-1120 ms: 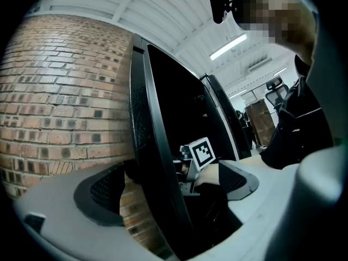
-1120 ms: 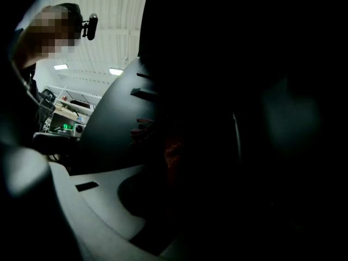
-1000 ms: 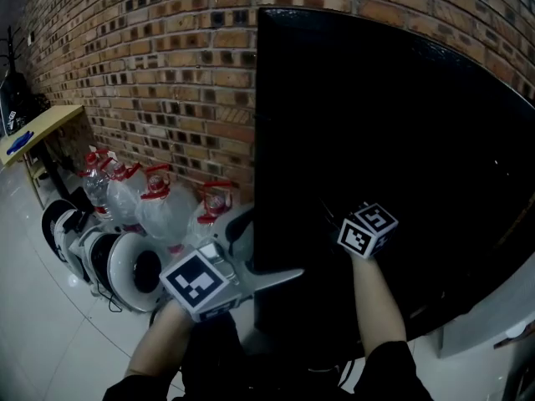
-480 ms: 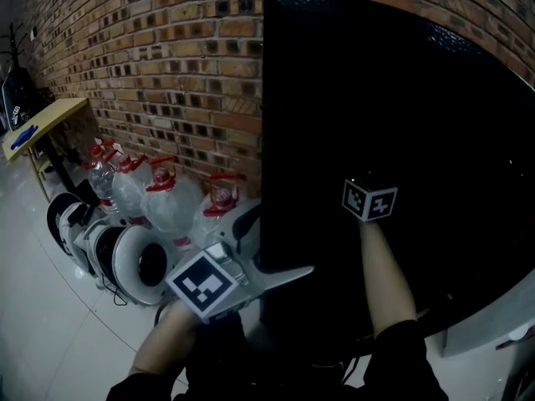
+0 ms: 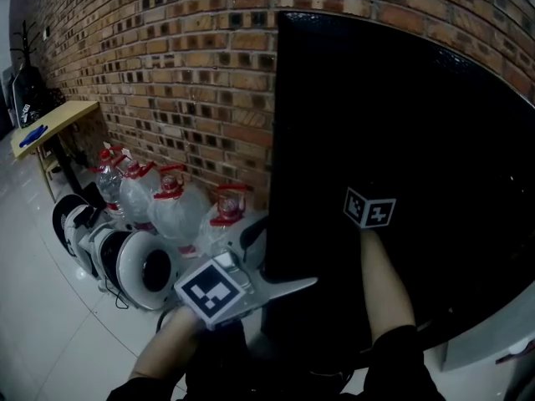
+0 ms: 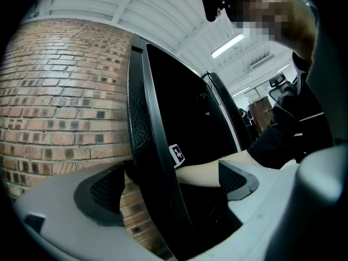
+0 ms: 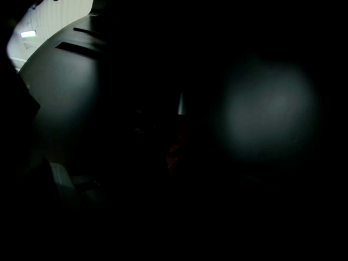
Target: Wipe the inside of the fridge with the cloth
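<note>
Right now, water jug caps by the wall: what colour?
Red. The jug caps show best in head view.

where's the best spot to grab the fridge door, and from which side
Grip the fridge door by its free upright edge, coming edge-on so one jaw lies on each face. The panel is thin and flat; its broad faces offer nothing to pinch. The left gripper straddles that edge this way.

The pale, glossy tile floor (image 5: 50, 324) carries a row of clear jugs (image 5: 163, 211) with red caps, close against the brick wall (image 5: 167, 73). Just in front of them stand what look like round white machines (image 5: 138, 270). The black fridge (image 5: 401, 140) stands to their right. At far left, a yellow surface (image 5: 54, 122) holds a blue thing (image 5: 33, 134).
</note>
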`<state>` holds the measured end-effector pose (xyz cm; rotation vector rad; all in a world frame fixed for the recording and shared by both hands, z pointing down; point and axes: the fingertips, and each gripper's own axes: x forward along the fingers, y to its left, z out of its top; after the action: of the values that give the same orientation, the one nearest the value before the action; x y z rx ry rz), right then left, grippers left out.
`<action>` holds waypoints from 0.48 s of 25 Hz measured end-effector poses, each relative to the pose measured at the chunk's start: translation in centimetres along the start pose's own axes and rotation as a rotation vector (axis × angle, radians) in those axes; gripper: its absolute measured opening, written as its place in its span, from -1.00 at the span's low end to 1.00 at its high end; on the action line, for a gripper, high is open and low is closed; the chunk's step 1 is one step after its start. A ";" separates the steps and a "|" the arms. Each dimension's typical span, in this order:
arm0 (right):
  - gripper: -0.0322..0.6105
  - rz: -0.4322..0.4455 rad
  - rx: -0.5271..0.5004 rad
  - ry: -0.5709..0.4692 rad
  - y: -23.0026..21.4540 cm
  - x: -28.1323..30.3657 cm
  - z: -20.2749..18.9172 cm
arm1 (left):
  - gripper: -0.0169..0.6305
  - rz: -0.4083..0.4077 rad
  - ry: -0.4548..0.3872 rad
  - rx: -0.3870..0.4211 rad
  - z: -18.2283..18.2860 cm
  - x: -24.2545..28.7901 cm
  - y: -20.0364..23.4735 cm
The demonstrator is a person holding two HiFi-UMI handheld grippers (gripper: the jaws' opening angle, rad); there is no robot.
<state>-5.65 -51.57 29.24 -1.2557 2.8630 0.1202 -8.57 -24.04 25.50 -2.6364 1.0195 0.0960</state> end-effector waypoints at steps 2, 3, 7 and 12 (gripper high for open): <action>-0.67 -0.013 -0.045 0.006 -0.1 0.0 -0.1 | 0.72 0.006 0.000 -0.005 0.0 0.0 0.0; -0.67 -0.024 -0.073 0.016 -0.1 0.0 -0.2 | 0.72 0.009 -0.001 -0.006 0.1 0.0 0.0; -0.67 -0.018 -0.104 0.028 0.5 -1.4 0.3 | 0.72 0.013 -0.016 -0.011 0.3 0.0 0.1; -0.67 0.103 -0.042 -0.065 4.2 -6.1 1.2 | 0.72 -0.022 -0.036 -0.049 0.4 -0.3 0.4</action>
<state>-4.58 -44.17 28.55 -1.0884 2.8830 0.2189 -9.03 -23.98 25.07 -2.6794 0.9880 0.1644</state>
